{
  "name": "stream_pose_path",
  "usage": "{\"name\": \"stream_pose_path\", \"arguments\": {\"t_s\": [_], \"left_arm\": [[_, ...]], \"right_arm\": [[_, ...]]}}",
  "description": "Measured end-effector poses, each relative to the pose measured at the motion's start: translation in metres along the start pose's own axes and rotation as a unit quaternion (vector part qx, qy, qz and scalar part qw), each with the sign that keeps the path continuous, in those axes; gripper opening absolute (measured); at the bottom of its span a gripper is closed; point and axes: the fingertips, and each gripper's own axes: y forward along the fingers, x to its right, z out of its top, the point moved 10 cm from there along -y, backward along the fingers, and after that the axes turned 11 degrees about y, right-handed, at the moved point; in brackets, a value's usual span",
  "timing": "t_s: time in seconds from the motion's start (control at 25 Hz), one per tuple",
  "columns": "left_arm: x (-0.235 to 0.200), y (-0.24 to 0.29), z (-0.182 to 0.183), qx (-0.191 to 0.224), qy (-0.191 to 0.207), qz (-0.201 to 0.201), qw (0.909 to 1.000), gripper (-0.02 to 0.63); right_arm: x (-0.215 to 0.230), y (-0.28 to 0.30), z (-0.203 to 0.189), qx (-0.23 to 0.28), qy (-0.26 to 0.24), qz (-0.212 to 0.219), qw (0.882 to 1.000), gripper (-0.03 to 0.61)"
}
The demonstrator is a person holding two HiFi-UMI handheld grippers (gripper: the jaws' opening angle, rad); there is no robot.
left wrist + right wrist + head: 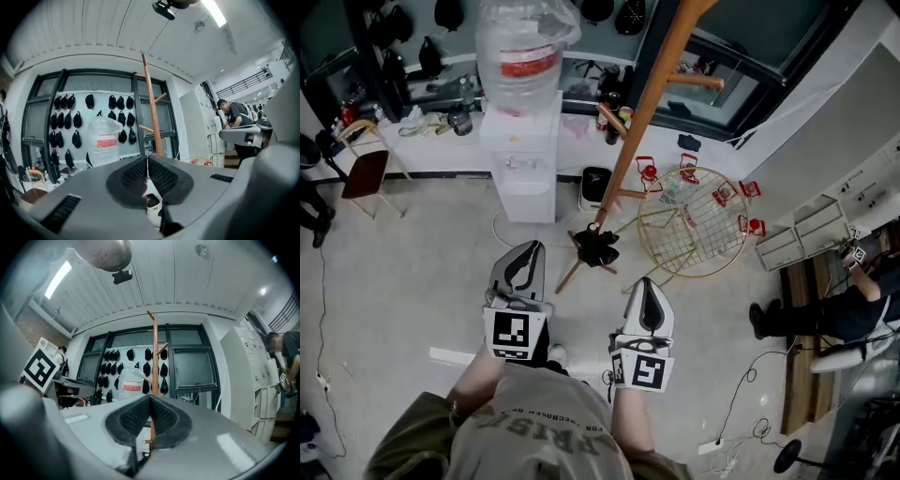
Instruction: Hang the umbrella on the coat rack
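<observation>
The wooden coat rack (642, 117) leans across the head view, its feet on the floor ahead of me. A black bundle, apparently the folded umbrella (596, 247), lies at its base. My left gripper (528, 247) is held low at the left, short of the bundle, with its jaws shut and nothing between them. My right gripper (645, 283) is beside it, also shut and empty. In the left gripper view the rack (151, 112) stands straight beyond the closed left gripper (147, 164). The right gripper view shows the rack (154, 357) rising behind the closed right gripper (150, 401).
A water dispenser with a large bottle (520, 66) stands left of the rack, with a small white box (596, 187) beside it. A gold wire basket (694, 225) is at the rack's right. A chair (366, 169) is far left. A person (825, 314) sits at the right edge.
</observation>
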Motion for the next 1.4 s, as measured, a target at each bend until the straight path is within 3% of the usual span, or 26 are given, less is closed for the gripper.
{"name": "stream_pose_path", "arguments": {"t_s": [0.6, 1.4], "left_arm": [[0.006, -0.007, 0.015, 0.074, -0.041, -0.058, 0.9947, 0.011], [0.002, -0.007, 0.013, 0.078, -0.047, -0.064, 0.9938, 0.009]], "right_arm": [[-0.003, -0.003, 0.013, 0.035, -0.007, -0.006, 0.999, 0.002], [-0.016, 0.006, 0.019, 0.027, -0.047, 0.002, 0.999, -0.002]]}}
